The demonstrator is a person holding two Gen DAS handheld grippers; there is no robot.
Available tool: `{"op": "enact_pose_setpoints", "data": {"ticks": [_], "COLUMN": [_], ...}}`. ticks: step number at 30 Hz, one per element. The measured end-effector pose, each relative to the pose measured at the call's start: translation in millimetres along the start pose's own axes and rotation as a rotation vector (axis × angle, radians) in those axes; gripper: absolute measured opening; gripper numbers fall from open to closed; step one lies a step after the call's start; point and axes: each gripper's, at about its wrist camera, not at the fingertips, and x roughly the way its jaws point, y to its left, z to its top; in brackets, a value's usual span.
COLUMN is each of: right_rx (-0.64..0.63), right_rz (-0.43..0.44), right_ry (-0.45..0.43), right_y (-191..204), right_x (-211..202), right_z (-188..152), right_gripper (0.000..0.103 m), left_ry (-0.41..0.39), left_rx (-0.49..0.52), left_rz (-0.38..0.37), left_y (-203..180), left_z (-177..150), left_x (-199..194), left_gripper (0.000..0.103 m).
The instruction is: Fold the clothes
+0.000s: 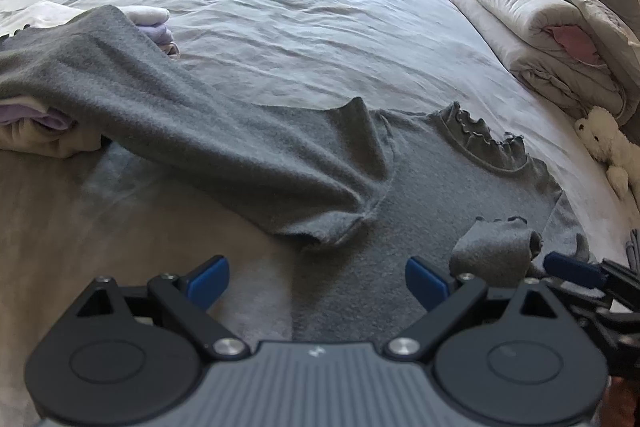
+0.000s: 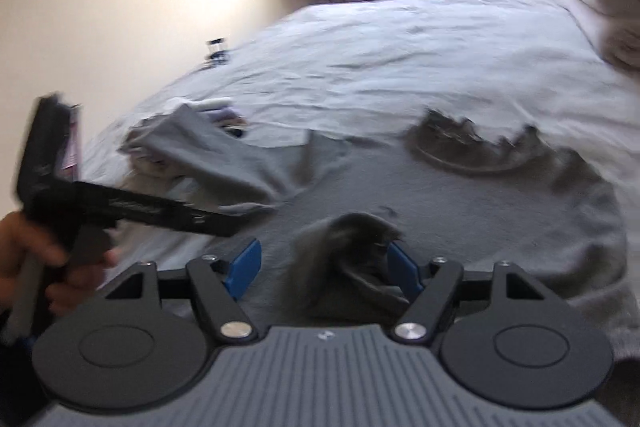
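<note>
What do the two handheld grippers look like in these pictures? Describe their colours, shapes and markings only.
The left gripper and the right gripper match: a grey ribbed body with a small white mark, two round black discs, black angled linkage arms with silver pivot screws, and blue finger pads. No cables or sleeves are visible.

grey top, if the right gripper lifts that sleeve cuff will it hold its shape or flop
Probably flop: the grey top lies creased on the bed, and its sleeve cuff is already crumpled by the right gripper. It looks light, since the other sleeve drapes over the folded pile. The fuzzy knit probably won't slip from the pads.
</note>
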Motion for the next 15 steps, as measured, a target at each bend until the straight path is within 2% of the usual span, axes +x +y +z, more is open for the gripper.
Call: {"op": "enact_pose_setpoints", "data": {"ticks": [4,6,8,10,13,15], "right_rx": [0.058,-0.028,-0.153,-0.274,-0.290,-0.231], "right_rz": [-0.050,0.012,0.039,-0.001,-0.102,-0.121], "right_ry": [-0.021,0.022,0.081,0.134,0.159,0.131], "right_y": [-8,2,14,22,13,3], "right_x": [2,4,4,5,3,-1], "right_z": [0,-1,-4,-10,-14,-10], "right_gripper": [0.074,0.074,0.074,0.074,0.073,0.067], "left_ry": [0.002,0.005,0.006,0.004,-0.003,-0.008], "left_rx": [-0.006,-0.005,-0.004,-0.003,-0.001,-0.001], "left_rz": [0.000,-0.001,-0.002,-0.004,-0.007,-0.008], "left_y": [1,2,2,1,0,0], "left_z": [0,0,0,0,0,0], "left_x": [0,0,0,-1,-3,-4], "left_gripper": [0.095,0.095,0.095,0.095,0.095,0.095]}}
